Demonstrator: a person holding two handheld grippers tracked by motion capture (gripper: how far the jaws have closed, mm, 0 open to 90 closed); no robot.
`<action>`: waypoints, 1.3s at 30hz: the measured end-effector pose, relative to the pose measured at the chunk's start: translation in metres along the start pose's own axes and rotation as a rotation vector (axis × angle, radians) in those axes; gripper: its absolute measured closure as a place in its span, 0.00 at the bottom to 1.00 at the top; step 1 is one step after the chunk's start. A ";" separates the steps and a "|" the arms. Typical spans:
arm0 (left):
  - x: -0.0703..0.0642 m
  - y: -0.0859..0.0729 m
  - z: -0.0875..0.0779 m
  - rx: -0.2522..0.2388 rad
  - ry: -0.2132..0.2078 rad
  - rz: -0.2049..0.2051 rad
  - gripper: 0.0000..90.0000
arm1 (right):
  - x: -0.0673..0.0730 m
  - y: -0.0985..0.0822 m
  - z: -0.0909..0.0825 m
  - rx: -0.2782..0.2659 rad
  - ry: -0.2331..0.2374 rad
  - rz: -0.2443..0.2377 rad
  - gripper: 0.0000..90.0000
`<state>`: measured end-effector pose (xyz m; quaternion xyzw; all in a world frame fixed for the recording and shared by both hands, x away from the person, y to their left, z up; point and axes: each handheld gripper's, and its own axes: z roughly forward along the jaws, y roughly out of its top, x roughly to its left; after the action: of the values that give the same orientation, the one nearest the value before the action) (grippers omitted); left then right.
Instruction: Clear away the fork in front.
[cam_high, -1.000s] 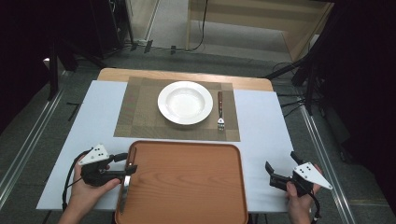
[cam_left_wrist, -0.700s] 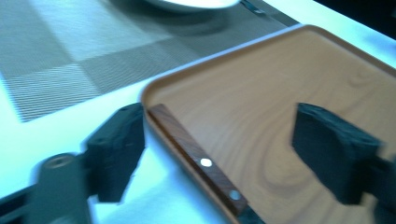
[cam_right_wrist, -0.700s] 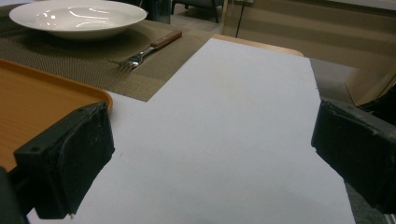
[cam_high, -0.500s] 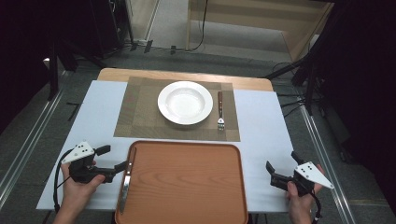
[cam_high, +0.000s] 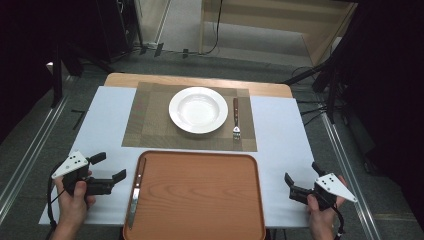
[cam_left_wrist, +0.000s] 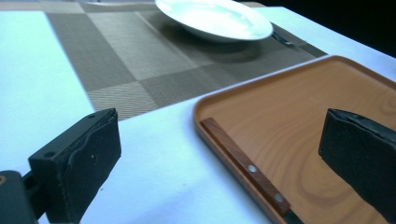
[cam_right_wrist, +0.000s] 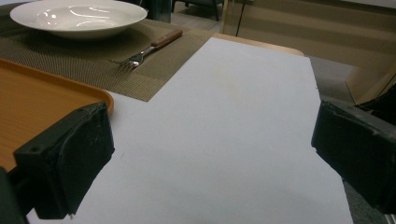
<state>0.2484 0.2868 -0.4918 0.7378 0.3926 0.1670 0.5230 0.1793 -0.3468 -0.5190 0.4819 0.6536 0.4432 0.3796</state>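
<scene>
A knife with a wooden handle (cam_high: 135, 192) (cam_left_wrist: 243, 164) lies along the left edge inside the orange-brown tray (cam_high: 200, 200) (cam_left_wrist: 299, 107). My left gripper (cam_high: 111, 167) (cam_left_wrist: 219, 144) hovers over the white sheet just left of the tray. Its jaws have just been opening and stand wide apart, with nothing pressed between them and the knife lying free ahead of them. At the right of the tray my right gripper (cam_high: 301, 173) (cam_right_wrist: 210, 154) is open over bare sheet. A white plate (cam_high: 198, 110) (cam_right_wrist: 77, 16) and a fork (cam_high: 235, 119) (cam_right_wrist: 144, 52) rest on the woven placemat (cam_high: 150, 120).
A white sheet (cam_high: 285, 130) covers the wooden table, with bare room on both sides of the tray. The table's far edge (cam_high: 200, 80) shows wood. Dark stands and cables (cam_high: 320, 75) surround the table on the floor.
My left gripper let go of the knife at the tray's left edge, opened, and drew back to the left off the tray. The right gripper stayed put.
</scene>
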 end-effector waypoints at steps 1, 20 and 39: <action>0.003 -0.001 0.000 -0.001 0.012 -0.002 0.00 | 0.001 0.001 0.000 0.000 0.005 0.003 0.00; 0.025 -0.011 -0.007 -0.065 0.105 0.025 0.00 | 0.020 0.040 0.027 0.010 0.027 -0.021 0.00; 0.020 -0.016 -0.007 -0.086 0.126 0.057 0.00 | 0.029 0.080 0.091 0.045 0.072 -0.007 0.00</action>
<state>0.2500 0.3092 -0.5071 0.7135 0.3961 0.2445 0.5236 0.2795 -0.2883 -0.4739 0.4719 0.6781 0.4442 0.3466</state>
